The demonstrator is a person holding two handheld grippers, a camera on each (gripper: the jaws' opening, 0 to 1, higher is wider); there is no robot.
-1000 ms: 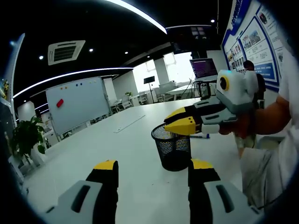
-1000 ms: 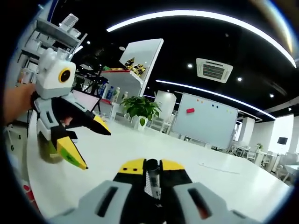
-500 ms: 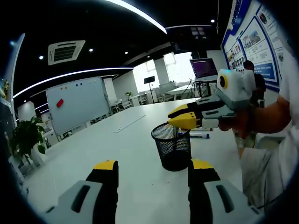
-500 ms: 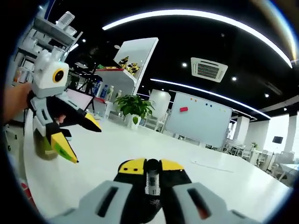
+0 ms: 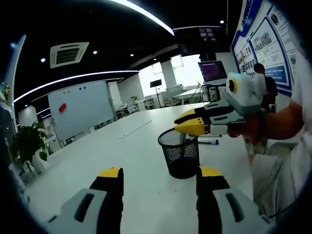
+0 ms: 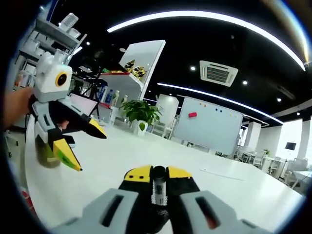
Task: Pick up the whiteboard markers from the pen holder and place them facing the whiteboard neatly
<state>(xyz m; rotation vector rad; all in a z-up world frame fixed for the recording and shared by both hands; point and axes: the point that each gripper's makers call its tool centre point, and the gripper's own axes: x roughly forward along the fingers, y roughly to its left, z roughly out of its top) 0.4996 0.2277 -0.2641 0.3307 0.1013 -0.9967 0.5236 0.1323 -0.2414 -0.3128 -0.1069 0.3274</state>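
The right tongs point(image 6: 157, 174) are clamped on a dark, white-labelled whiteboard marker point(image 6: 158, 187) above the white tabletop point(image 6: 112, 161), while the left tongs point(image 5: 161, 173) stand apart. Just beyond sits a black wire-mesh pen holder point(image 5: 180, 154); well behind stands a white wheeled whiteboard point(image 5: 80, 108).

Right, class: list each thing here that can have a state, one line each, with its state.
Left tongs: open, holding nothing.
Right tongs: shut on a marker.
Mesh pen holder: upright on the table, a marker inside.
Loose markers: lying flat beyond the holder.
Whiteboard: standing, mostly blank.
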